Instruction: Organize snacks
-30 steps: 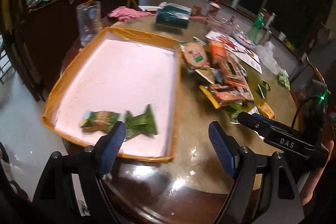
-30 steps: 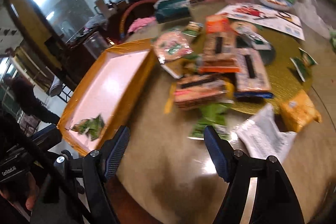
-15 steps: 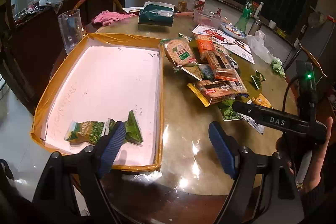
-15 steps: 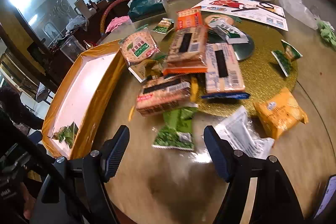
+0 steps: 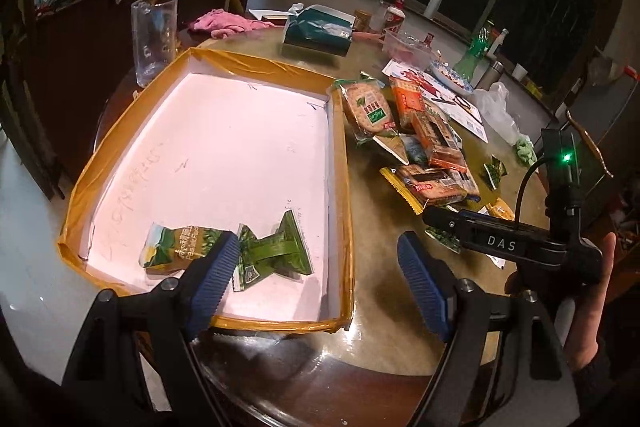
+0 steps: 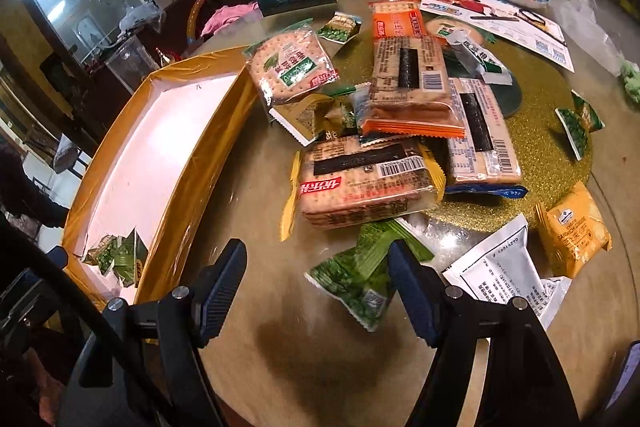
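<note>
Tray [image 5: 344, 155] w/ orange rim holds two green snack packets [image 5: 224, 253]; cracker packs [image 6: 368, 183] piled on tabletop [image 6: 280, 343] beside it. Left tool [image 5: 316, 277] and right tool [image 6: 316, 291] both spread apart — empty.

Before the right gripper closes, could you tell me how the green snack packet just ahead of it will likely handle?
The green snack packet looks like thin crinkled film, so probably floppy and light. It lies flat on the glossy table, so it may slide when pushed. Contents may crush under firm fingers.
</note>
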`<state>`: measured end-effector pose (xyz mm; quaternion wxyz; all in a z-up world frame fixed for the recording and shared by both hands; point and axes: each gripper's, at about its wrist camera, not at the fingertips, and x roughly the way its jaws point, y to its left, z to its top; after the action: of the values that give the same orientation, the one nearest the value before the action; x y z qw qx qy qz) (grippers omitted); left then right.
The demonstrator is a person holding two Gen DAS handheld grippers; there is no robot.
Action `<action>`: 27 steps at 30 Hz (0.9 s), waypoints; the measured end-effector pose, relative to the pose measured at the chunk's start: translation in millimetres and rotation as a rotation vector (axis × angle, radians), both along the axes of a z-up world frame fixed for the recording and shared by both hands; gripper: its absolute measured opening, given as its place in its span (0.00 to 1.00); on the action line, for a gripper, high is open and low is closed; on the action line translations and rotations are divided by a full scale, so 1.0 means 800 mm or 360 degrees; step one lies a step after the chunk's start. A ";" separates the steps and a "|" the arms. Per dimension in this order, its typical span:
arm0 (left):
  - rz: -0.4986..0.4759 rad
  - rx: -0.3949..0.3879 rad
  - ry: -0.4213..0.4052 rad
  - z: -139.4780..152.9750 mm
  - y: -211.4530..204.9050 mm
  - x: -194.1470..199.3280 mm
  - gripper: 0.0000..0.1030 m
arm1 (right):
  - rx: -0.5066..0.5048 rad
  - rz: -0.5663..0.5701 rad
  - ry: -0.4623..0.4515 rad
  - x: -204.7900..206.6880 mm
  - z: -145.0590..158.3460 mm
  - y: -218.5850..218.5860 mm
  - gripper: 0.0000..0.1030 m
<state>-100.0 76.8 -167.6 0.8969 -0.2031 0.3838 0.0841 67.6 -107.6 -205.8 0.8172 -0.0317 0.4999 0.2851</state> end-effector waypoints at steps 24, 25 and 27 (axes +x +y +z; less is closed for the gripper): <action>-0.0042 0.0108 0.0027 0.012 -0.037 -0.003 0.80 | 0.0105 -0.0053 -0.0039 -0.002 0.016 -0.027 0.71; -0.0044 0.0127 0.0012 0.016 -0.040 -0.005 0.80 | 0.0119 -0.0053 -0.0043 -0.002 0.017 -0.029 0.71; -0.0049 0.0130 -0.0004 0.020 -0.043 -0.008 0.80 | 0.0130 -0.0051 -0.0046 -0.003 0.018 -0.030 0.71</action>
<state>-106.6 42.4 -151.9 0.9061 -0.1605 0.3820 0.0855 65.4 -131.3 -191.4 0.8294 0.0054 0.4764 0.2916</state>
